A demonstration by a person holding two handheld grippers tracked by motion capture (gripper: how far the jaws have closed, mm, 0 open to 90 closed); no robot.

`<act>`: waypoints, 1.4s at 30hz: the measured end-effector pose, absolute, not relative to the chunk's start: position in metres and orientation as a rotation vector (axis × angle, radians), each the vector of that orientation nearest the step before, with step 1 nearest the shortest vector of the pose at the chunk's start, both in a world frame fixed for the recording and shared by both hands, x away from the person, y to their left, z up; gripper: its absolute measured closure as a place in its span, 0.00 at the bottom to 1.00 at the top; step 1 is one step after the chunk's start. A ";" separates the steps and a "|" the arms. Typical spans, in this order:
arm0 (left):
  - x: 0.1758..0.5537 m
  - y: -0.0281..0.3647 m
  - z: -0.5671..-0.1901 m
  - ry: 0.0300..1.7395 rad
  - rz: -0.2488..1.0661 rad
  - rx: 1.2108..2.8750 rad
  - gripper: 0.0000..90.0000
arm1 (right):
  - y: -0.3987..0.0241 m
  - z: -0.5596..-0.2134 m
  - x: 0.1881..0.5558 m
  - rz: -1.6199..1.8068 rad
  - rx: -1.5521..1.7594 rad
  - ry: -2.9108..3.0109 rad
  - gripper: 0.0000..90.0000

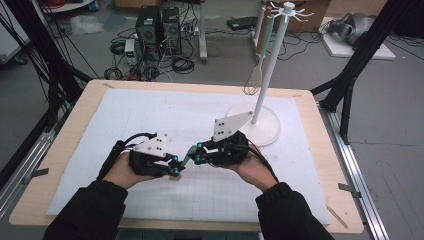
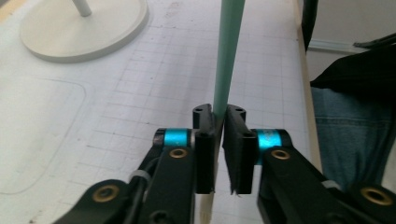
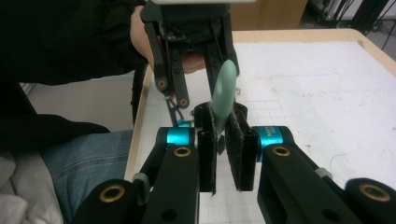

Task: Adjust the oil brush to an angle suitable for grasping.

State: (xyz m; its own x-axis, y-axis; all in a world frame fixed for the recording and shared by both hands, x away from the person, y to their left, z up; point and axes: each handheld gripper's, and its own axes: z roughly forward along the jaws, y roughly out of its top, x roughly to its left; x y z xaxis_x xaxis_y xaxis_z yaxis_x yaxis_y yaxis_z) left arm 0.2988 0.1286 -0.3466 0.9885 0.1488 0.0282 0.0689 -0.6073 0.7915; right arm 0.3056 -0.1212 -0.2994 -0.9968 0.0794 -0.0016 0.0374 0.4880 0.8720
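Observation:
A slim mint-green utensil [image 1: 188, 156] is held just above the white mat between both hands. My left gripper [image 1: 176, 169] is shut on its thin green handle [image 2: 229, 51], which runs up and away from the jaws in the left gripper view [image 2: 219, 119]; a pale end pokes out below the pads. My right gripper [image 1: 198, 153] is shut on the other end, a flat rounded green tip [image 3: 224, 88] that stands up between its pads [image 3: 220, 119]. The two grippers face each other, fingertips close together.
A white hanging stand [image 1: 270, 65] with a round base [image 1: 267, 131] rises at the back right; a whisk [image 1: 254, 80] and other long-handled utensils [image 1: 265, 30] hang from it. The gridded white mat [image 1: 150, 110] covers the wooden table [image 1: 325, 150]. The base also appears in the left gripper view [image 2: 84, 28].

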 end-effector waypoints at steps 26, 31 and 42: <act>0.301 0.127 -0.342 0.191 0.135 2.099 0.92 | -0.115 -0.312 0.309 1.710 0.232 2.573 0.92; 0.299 0.133 -0.346 0.224 0.148 2.081 0.77 | -0.118 -0.311 0.309 1.668 0.245 2.583 0.93; 0.292 0.155 -0.351 0.316 0.218 2.044 0.63 | -0.144 -0.311 0.316 1.634 0.355 2.578 0.93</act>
State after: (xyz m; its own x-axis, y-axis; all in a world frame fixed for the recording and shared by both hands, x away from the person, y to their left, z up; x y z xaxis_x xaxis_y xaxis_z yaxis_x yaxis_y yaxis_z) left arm 0.2917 0.1555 -0.3511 0.9494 0.3135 0.0207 0.1304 -0.4531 0.8818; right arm 0.3164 -0.1435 -0.3109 -0.9710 0.2302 0.0650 0.1571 0.4088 0.8990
